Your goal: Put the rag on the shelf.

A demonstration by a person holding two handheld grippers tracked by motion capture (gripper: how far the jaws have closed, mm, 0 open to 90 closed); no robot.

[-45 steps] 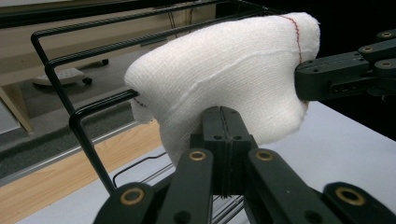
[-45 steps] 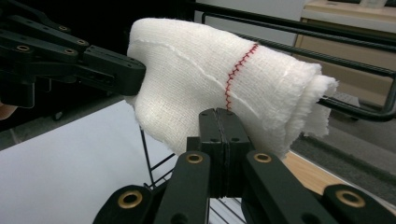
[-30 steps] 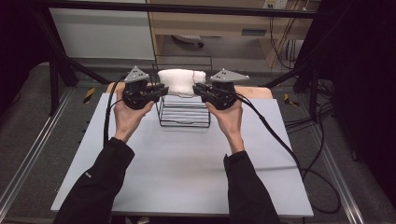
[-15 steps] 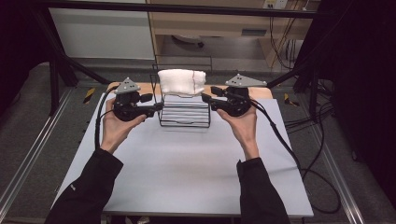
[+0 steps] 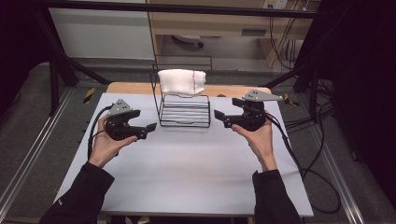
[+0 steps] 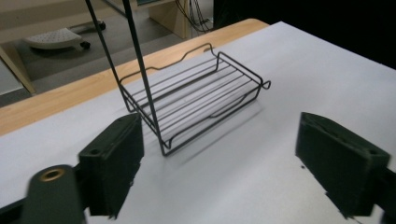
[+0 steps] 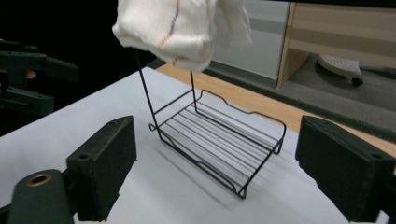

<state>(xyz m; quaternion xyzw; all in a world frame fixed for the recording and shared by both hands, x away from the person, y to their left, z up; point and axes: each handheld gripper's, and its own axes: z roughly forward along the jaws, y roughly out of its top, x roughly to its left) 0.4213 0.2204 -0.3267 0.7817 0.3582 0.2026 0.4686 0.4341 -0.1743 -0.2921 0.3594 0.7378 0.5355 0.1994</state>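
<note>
While both hands are drawing back from the wire rack (image 5: 184, 110), the white towel (image 5: 181, 81) is hanging folded over the rack's top bar, at twelve o'clock on the desk (image 5: 187, 172). The left gripper (image 5: 148, 128) is sitting at nine o'clock of the rack, the right gripper (image 5: 219, 116) at three o'clock, both well apart from the towel. Each pair of jaws has just been opening and is now standing wide apart with nothing between them.

Risks, as judged: the towel is draping bulkier toward one side in the right gripper view (image 7: 180, 28), so it may be sliding off the bar if the rack is nudged. The rack looks light and tall; a trailing cable (image 5: 299, 154) or a returning jaw catching an upright could be tipping it toward the desk's far edge.
</note>
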